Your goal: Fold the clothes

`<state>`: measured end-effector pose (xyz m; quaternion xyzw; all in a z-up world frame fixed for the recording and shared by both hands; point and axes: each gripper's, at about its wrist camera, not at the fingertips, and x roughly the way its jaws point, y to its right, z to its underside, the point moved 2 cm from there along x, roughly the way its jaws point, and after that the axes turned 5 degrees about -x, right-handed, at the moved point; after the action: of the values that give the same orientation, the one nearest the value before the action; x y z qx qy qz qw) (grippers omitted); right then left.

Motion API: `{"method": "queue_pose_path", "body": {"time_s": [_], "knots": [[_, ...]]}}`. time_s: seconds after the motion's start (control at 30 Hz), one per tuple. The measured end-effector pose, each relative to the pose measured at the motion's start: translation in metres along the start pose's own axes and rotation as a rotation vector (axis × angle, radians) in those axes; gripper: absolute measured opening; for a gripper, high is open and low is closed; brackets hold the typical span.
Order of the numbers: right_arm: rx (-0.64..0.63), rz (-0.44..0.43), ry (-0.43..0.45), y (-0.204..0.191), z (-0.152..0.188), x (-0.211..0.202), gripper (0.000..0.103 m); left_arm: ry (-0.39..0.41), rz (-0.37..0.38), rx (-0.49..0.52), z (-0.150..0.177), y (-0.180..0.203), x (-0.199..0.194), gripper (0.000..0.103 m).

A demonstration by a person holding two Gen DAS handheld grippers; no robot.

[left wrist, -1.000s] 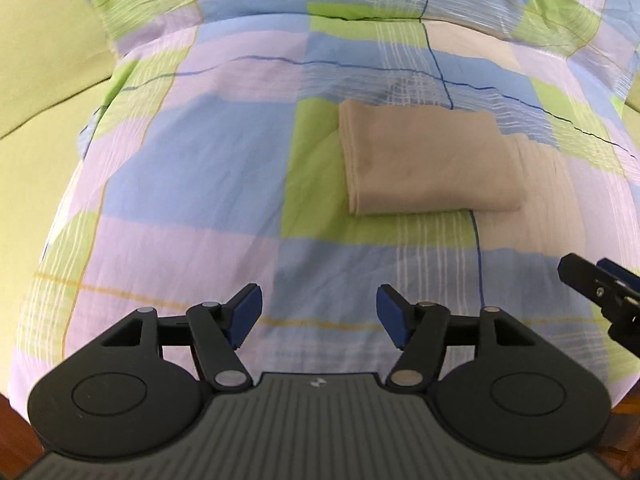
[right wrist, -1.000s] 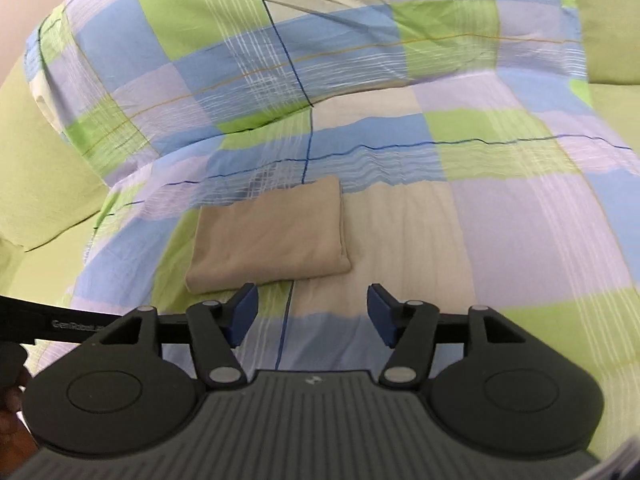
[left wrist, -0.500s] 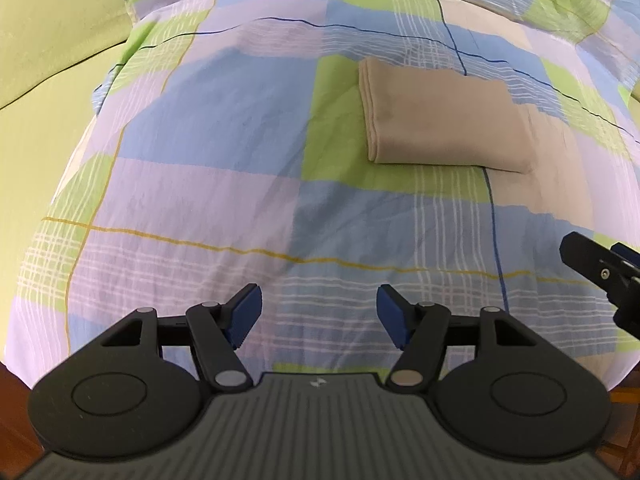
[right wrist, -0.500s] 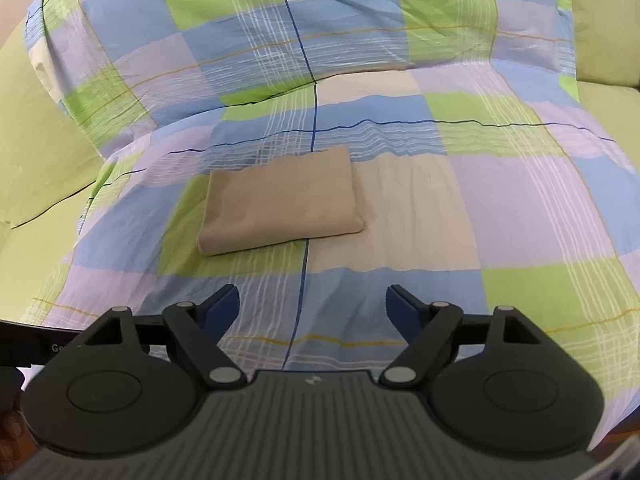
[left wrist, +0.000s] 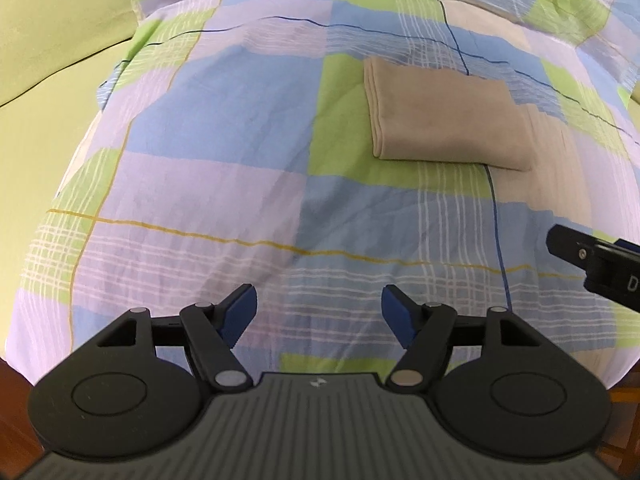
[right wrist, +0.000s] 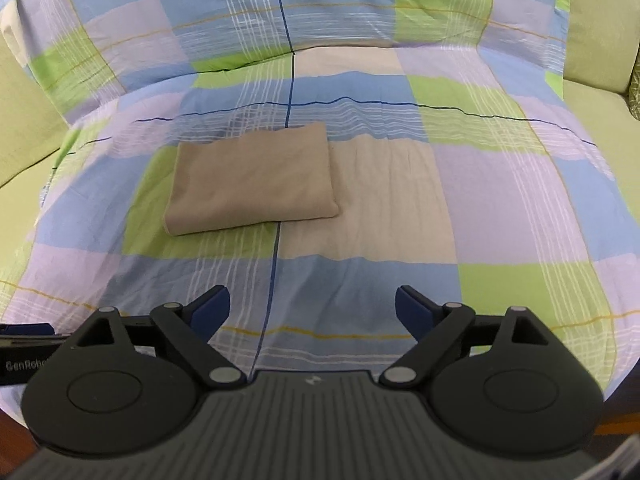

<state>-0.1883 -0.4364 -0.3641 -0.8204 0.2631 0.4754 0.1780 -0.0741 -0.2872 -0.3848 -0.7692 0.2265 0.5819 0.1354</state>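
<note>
A tan garment [left wrist: 444,120] lies folded into a flat rectangle on the checked bedspread, up and to the right in the left wrist view. The same folded garment [right wrist: 250,184] sits left of centre in the right wrist view. My left gripper [left wrist: 319,312] hovers over the spread well short of it, jaws opening with nothing between them. My right gripper [right wrist: 312,312] is also back from the garment, its jaws opening wide and empty. One finger of the right gripper [left wrist: 596,260] shows at the right edge of the left wrist view.
The checked bedspread [right wrist: 480,200] in blue, green and lilac covers a green sofa [left wrist: 48,80], whose cushions show on both sides [right wrist: 592,40]. Brown wooden floor [left wrist: 12,392] appears past the near edge of the spread.
Both grippers have drawn back from the folded garment, which now lies farther off in both views. The right jaws have spread much wider; the left jaws slightly.
</note>
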Motion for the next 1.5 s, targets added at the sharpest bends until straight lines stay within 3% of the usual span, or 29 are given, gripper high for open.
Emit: {"method": "queue_pose_path", "body": {"time_s": [0.17,0.37,0.53,0.67,0.73,0.87,0.9,0.97,1.03,1.1,1.2,1.37,1.5], "knots": [[-0.018,0.005,-0.007,-0.003,0.0,0.004,0.09,-0.006,0.008,0.005,-0.002,0.002,0.006,0.07],[-0.141,0.009,0.055,-0.007,0.0,0.008,0.09,-0.037,0.048,-0.031,-0.012,-0.007,0.019,0.072],[-0.698,0.001,0.302,-0.043,0.014,0.012,0.082,-0.114,0.173,-0.151,-0.034,-0.027,0.037,0.075],[-1.037,-0.003,0.361,-0.07,0.022,0.042,0.054,-0.145,0.241,-0.276,-0.052,-0.041,0.046,0.076],[-1.203,-0.004,0.389,-0.082,0.025,0.058,0.052,-0.161,0.27,-0.356,-0.061,-0.048,0.053,0.076],[-1.385,0.008,0.434,-0.097,0.024,0.085,0.047,-0.19,0.339,-0.463,-0.074,-0.052,0.068,0.077],[-1.405,0.009,0.431,-0.098,0.024,0.089,0.043,-0.198,0.359,-0.487,-0.076,-0.052,0.071,0.077],[-1.452,-0.006,0.407,-0.097,0.02,0.107,0.017,-0.225,0.434,-0.575,-0.08,-0.052,0.081,0.077],[-1.421,-0.052,0.406,-0.092,0.012,0.111,0.013,-0.25,0.515,-0.672,-0.082,-0.053,0.09,0.078],[-1.397,-0.083,0.41,-0.088,0.006,0.111,0.011,-0.268,0.588,-0.763,-0.086,-0.053,0.1,0.078],[-1.345,-0.132,0.436,-0.076,-0.003,0.103,0.011,-0.271,0.625,-0.82,-0.093,-0.05,0.114,0.078],[-1.289,-0.173,0.48,-0.061,-0.02,0.091,0.01,-0.258,0.703,-0.815,-0.113,-0.036,0.131,0.076],[-1.259,-0.189,0.513,-0.054,-0.032,0.088,0.01,-0.241,0.732,-0.752,-0.13,-0.023,0.138,0.071]]}}
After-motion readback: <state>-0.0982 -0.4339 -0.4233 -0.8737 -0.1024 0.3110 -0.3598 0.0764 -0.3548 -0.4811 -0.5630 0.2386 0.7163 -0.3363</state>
